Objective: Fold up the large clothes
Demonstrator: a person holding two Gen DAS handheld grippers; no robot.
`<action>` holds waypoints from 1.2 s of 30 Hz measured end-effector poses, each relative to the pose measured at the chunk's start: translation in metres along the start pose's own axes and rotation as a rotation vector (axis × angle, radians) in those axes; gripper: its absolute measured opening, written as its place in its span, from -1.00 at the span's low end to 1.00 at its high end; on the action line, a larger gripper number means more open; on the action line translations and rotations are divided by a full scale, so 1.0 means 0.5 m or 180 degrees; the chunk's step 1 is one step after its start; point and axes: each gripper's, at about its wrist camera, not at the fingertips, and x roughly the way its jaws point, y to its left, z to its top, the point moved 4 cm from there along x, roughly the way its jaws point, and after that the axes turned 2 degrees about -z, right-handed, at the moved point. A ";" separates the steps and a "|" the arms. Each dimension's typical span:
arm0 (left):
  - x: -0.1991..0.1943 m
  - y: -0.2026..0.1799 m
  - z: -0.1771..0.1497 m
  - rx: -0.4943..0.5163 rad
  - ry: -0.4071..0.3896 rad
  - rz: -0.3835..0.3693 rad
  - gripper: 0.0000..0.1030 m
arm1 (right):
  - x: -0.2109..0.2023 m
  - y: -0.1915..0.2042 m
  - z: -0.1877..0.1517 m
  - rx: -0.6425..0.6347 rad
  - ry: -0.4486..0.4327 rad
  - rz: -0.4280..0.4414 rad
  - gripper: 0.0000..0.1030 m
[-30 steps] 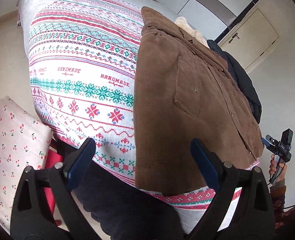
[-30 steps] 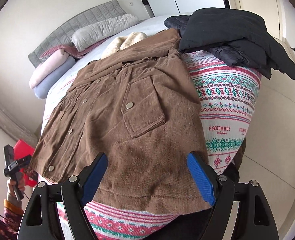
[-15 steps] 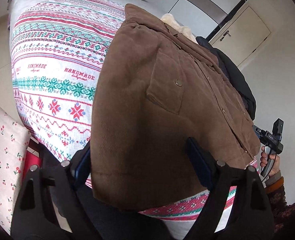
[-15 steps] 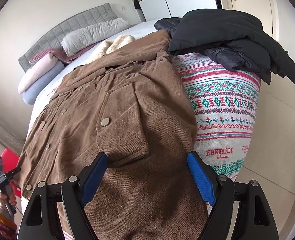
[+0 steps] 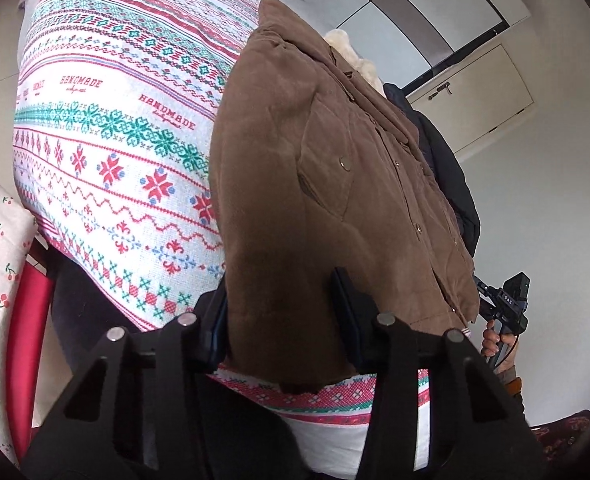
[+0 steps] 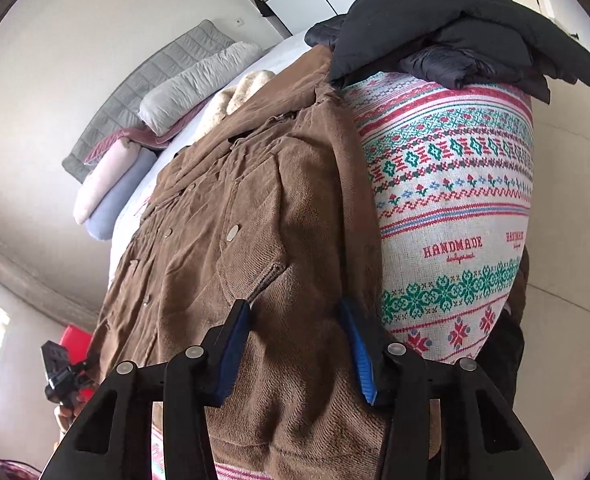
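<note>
Both of my grippers had come in closer to the bed since the earlier frames, and the brown corduroy button-front jacket point(image 5: 327, 184), which then lay a little beyond my open blue pads, now filled the gap between them in both views. It lay spread face-up on the white bedspread with red and green cross-stitch bands point(image 5: 107, 148), collar toward the grey quilted headboard point(image 6: 143, 96), hem hanging just over the near edge. My left gripper point(image 5: 285, 312) had just been closing, its jaws down to a middling gap around the jacket's left hem corner; its pads sat against the cloth's outer edges, though I could not tell whether they truly pinched it. My right gripper point(image 6: 299, 344) had likewise just been closing, at a similar width, straddling the fabric below the flap pocket point(image 6: 251, 264); its blue pads showed touching the corduroy on either side, and again a firm bite was uncertain. To do this step well, I judged I should finish closing both hands evenly on the hem, taking all layers and not the bedspread beneath. Thick corduroy would likely bunch, so a deep bite near each corner seemed wiser than a shallow one. I also judged the lift should stay level, keeping clear of the heaped black padded coat point(image 6: 455, 28) by the right shoulder.
</note>
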 end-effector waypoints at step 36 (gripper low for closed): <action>0.045 -0.049 0.038 -0.0015 0.0340 0.0510 -0.40 | -0.048 -0.015 -0.066 0.0057 0.0158 -0.0363 -0.33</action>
